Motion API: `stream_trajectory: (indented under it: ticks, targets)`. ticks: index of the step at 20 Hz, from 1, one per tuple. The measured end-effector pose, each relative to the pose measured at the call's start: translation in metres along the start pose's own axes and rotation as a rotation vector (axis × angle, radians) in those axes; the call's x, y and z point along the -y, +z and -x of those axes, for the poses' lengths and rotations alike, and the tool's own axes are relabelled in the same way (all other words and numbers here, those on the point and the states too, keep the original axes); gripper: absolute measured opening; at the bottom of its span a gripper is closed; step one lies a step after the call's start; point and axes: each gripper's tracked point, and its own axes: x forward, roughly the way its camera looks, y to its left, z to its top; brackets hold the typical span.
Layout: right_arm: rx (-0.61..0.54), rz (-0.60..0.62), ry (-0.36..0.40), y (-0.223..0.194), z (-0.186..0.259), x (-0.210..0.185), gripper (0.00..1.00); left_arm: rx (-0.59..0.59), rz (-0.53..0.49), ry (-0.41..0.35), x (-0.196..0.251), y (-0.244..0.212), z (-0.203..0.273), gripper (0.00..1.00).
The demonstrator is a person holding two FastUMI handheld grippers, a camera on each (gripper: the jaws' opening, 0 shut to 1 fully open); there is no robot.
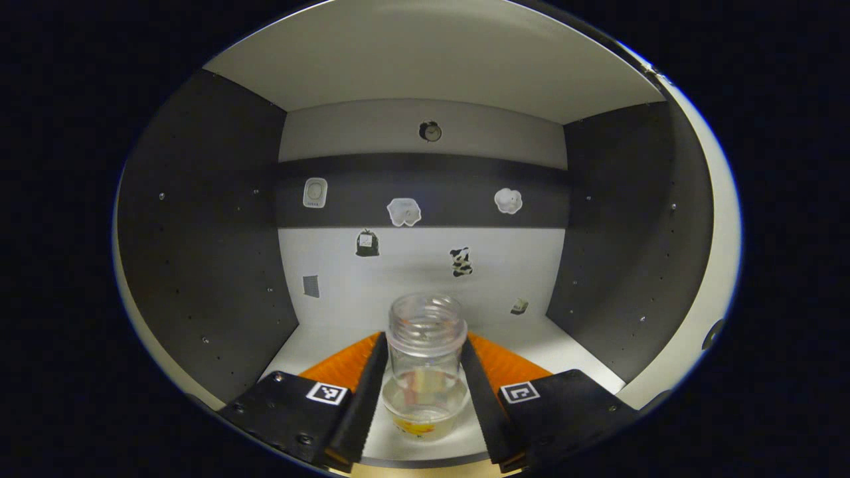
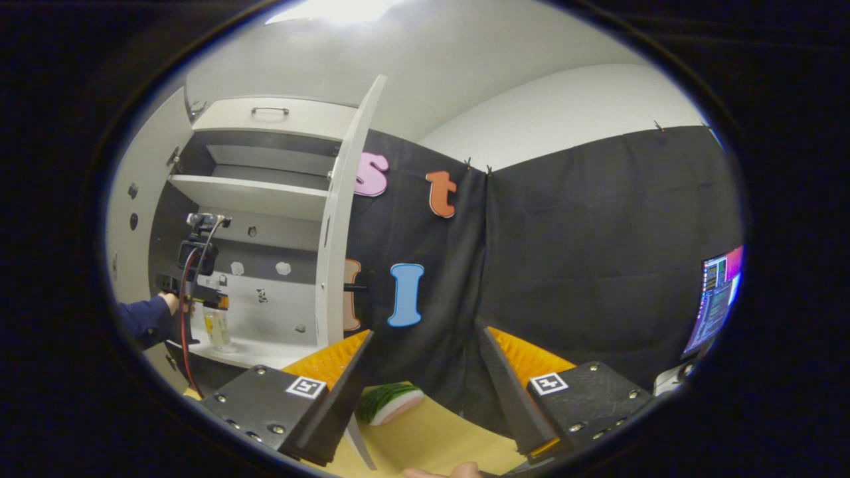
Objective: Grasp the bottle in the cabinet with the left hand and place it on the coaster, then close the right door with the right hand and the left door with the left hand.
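A clear, uncapped bottle with a little yellowish residue stands upright on the cabinet's white floor. My left gripper is shut on it, one finger pressing each side below the threaded neck. In the right gripper view the same bottle shows far off inside the cabinet, with the left gripper and a blue sleeve beside it. My right gripper is open and holds nothing, above the wooden table. A green, white and pink coaster lies on the table behind its left finger.
Both doors stand open: the right door edge-on toward me, the left door swung wide. Dark side walls flank the bottle, and small stickers dot the back wall. A shelf sits above. A lit monitor is at the far right.
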Motion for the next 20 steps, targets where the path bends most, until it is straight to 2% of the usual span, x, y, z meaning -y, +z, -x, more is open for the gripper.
stream_trajectory:
  ticks: [1,3,4,7,8,10,11,12,13,18,19,20]
  targets:
    - [0.000,0.000,0.000,-0.001,0.000,0.001,0.94,0.003,-0.006,0.000,0.000,0.001,-0.001,0.70]
    - [-0.001,0.004,0.000,-0.001,0.002,0.003,0.96,0.043,-0.029,0.008,-0.002,0.010,0.001,0.63]
    - [-0.001,0.006,0.000,-0.001,0.002,0.004,0.96,0.034,-0.033,0.005,-0.002,0.007,-0.001,0.49]
    - [0.004,0.007,-0.005,0.000,0.004,0.009,0.96,0.031,-0.032,-0.027,0.005,0.008,0.005,0.51]
    - [0.005,0.006,-0.006,0.001,0.004,0.011,0.94,0.027,-0.021,-0.041,0.007,0.006,0.011,0.47]
    - [0.010,0.006,-0.009,0.003,0.006,0.015,0.96,0.037,0.006,-0.071,0.010,0.009,0.026,0.48]
    - [0.010,0.005,-0.006,0.003,0.006,0.017,0.94,0.043,0.020,-0.088,0.012,0.012,0.034,0.48]
    - [0.011,0.001,-0.003,0.004,0.006,0.018,0.96,0.055,0.037,-0.107,0.014,0.014,0.044,0.48]
    - [0.012,-0.003,0.001,0.006,0.007,0.019,0.94,0.063,0.050,-0.127,0.016,0.017,0.055,0.47]
    - [0.006,-0.023,0.045,0.005,0.011,0.013,0.96,0.110,0.094,-0.217,0.023,0.021,0.113,0.48]
    - [0.004,-0.021,0.056,0.004,0.012,0.012,0.94,0.108,0.101,-0.223,0.023,0.018,0.123,0.50]
    - [0.004,-0.022,0.068,0.005,0.014,0.010,0.94,0.104,0.105,-0.224,0.022,0.014,0.133,0.47]
